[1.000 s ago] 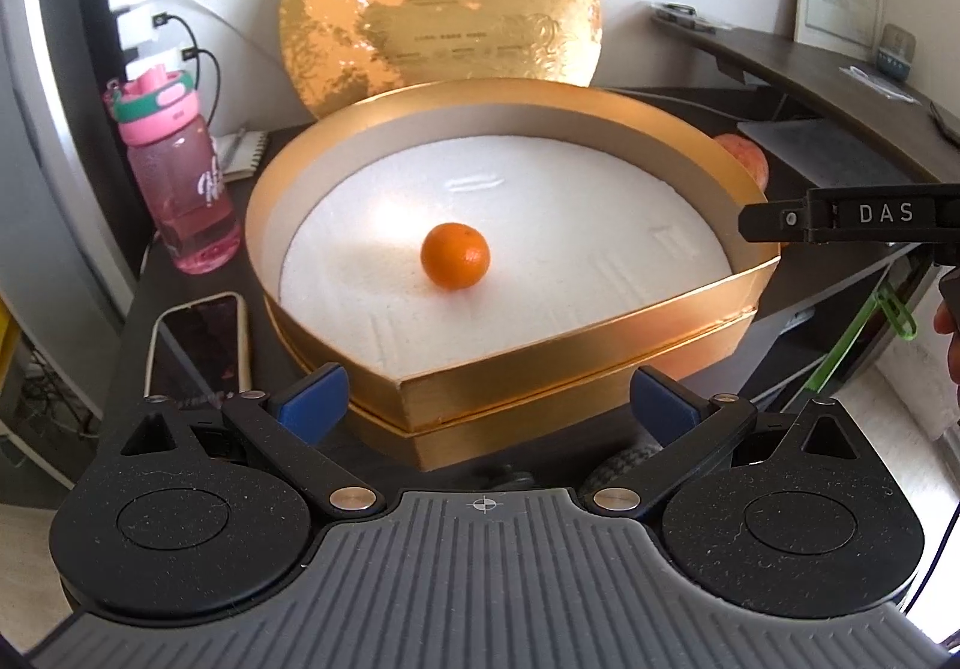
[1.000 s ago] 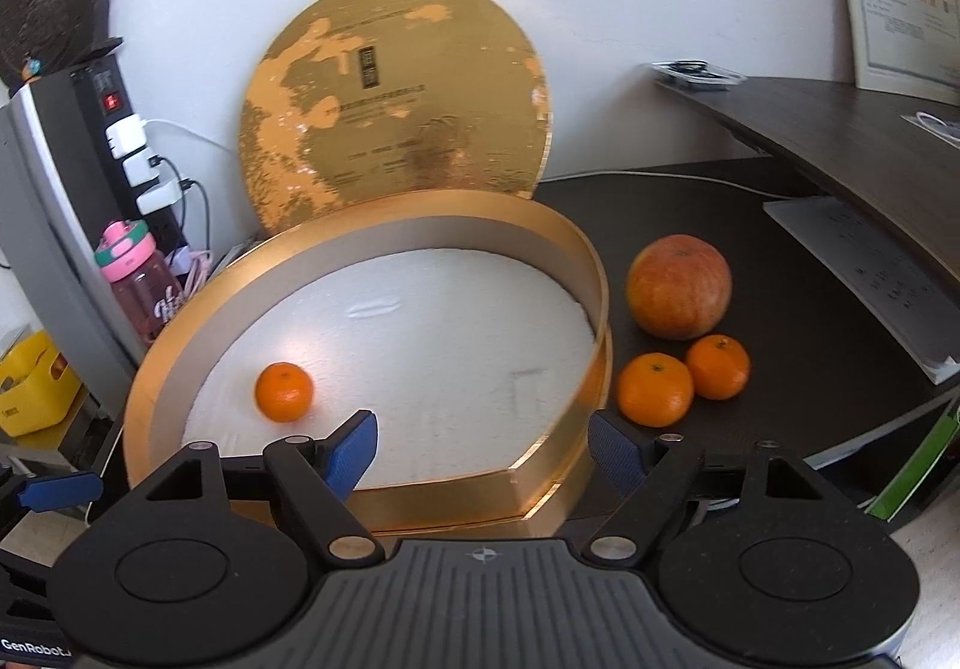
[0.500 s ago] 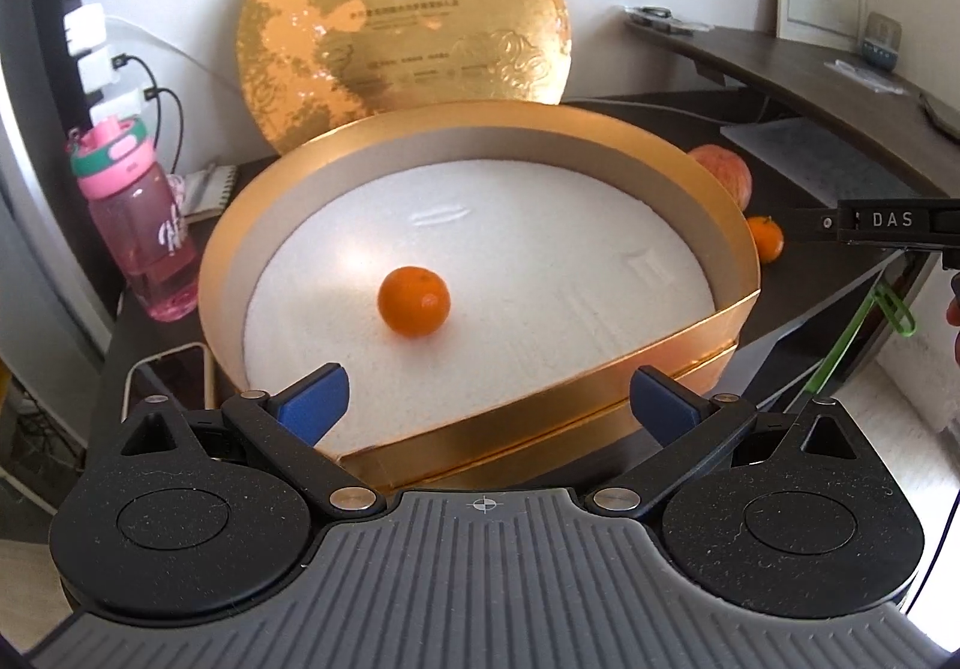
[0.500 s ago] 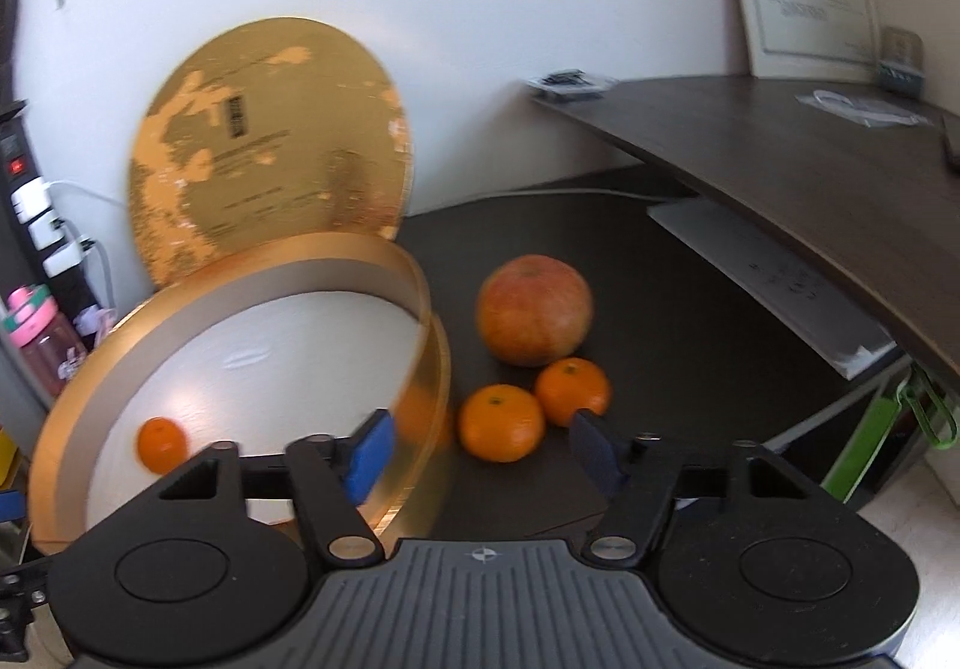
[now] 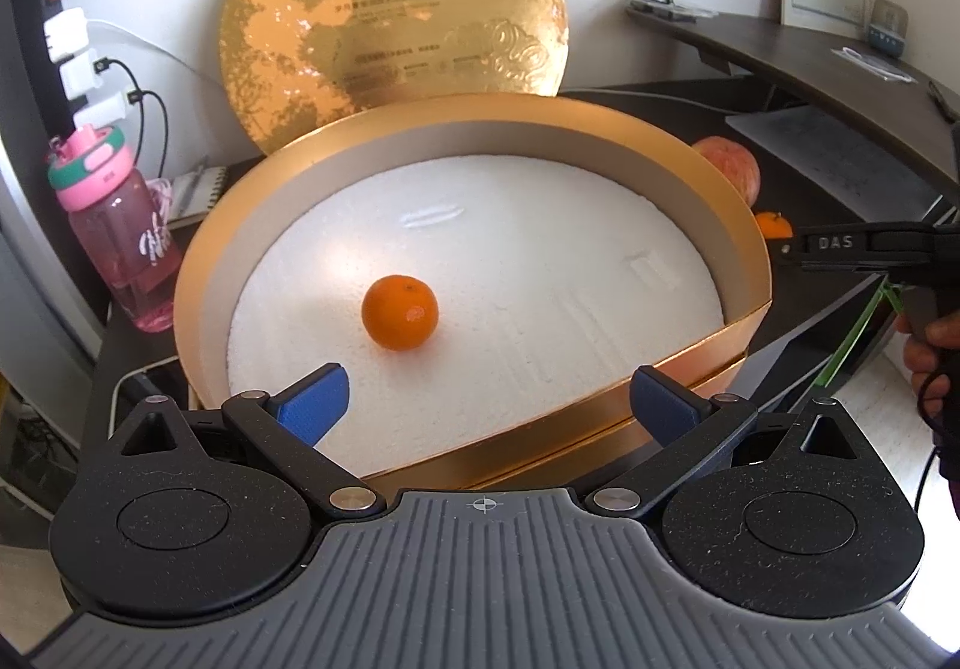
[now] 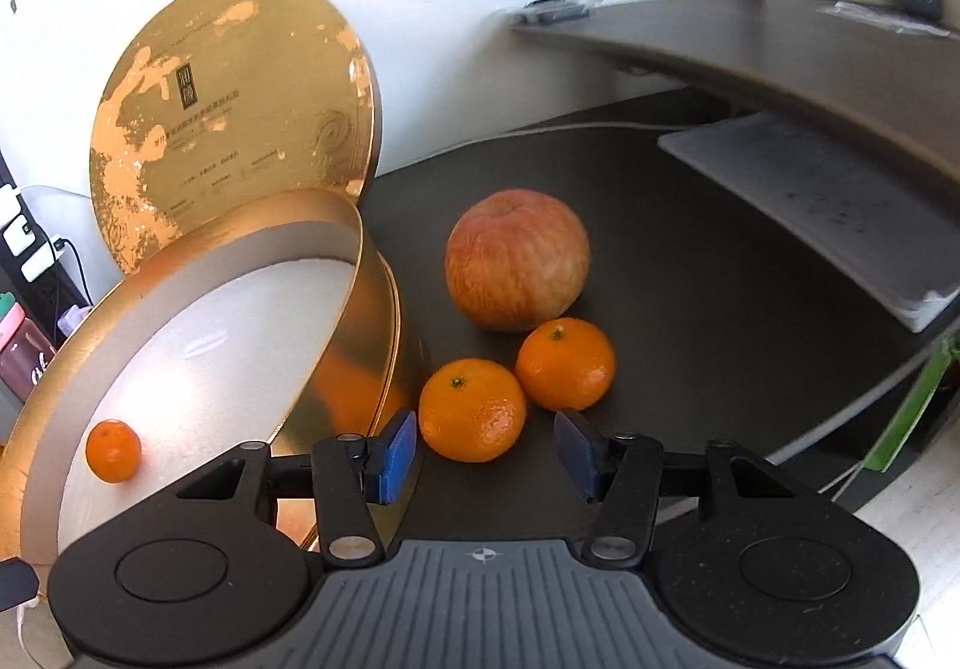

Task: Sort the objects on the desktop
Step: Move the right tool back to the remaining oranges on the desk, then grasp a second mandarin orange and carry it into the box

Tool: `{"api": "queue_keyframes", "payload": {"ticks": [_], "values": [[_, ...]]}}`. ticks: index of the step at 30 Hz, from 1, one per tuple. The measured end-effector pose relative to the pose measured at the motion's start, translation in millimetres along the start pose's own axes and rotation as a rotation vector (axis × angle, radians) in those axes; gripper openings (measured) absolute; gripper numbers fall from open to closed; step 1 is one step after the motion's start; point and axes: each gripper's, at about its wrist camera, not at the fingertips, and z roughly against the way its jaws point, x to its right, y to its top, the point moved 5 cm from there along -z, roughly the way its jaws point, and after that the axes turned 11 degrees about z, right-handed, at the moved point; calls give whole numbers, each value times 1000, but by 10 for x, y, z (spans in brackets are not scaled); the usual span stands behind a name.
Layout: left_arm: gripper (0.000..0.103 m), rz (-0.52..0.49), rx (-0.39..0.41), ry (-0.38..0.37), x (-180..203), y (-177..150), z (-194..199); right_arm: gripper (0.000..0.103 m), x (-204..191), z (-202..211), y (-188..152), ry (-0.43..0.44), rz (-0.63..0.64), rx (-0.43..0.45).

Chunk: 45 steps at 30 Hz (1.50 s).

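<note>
We swung the right gripper (image 6: 485,456) from the gold box (image 6: 372,273) over to the tangerines.
Its jaws had narrowed but gripped nothing, just short of the nearest tangerine (image 6: 473,408) beside the box; left gripper (image 5: 487,405) gaped empty.

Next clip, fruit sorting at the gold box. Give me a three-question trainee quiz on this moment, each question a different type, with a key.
1. Multiple choice: how many tangerines lie on the desk outside the gold box? A one, B two, C three.
2. True or false: the apple is already inside the box.
3. Fill in: the right gripper is lined up with the nearer ____.

Key
1. B: the nearer tangerine and the farther tangerine; a third tangerine lies in the box.
2. False: it sits on the desk behind them.
3. Tangerine; the pads have not yet closed on it.
</note>
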Motion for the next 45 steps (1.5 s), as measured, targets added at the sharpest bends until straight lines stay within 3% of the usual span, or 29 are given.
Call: {"api": "queue_keyframes", "payload": {"ticks": [9,14,27,30,32,39,41,45], "values": [[102,-6,-6,0,28,24,-52,54,121,-153,-38,113,-74,16],[102,-4,-10,4,26,21,-56,48,130,-244,-63,138,-111,1],[102,6,-12,-9,7,6,-13,47,194,-33,-128,69,-63,-51],[102,7,-10,-10,2,3,0,52,151,-7,-109,32,-25,-32],[102,8,-8,-8,-7,0,12,62,96,8,-95,3,10,-16],[102,17,-8,-10,-43,-16,22,60,-35,-93,-102,-58,76,-34],[102,18,-8,-10,-54,-19,24,49,-47,-116,-104,-92,93,-39],[102,24,-5,-14,-95,-29,44,49,-41,-81,-103,-122,90,-49]]}}
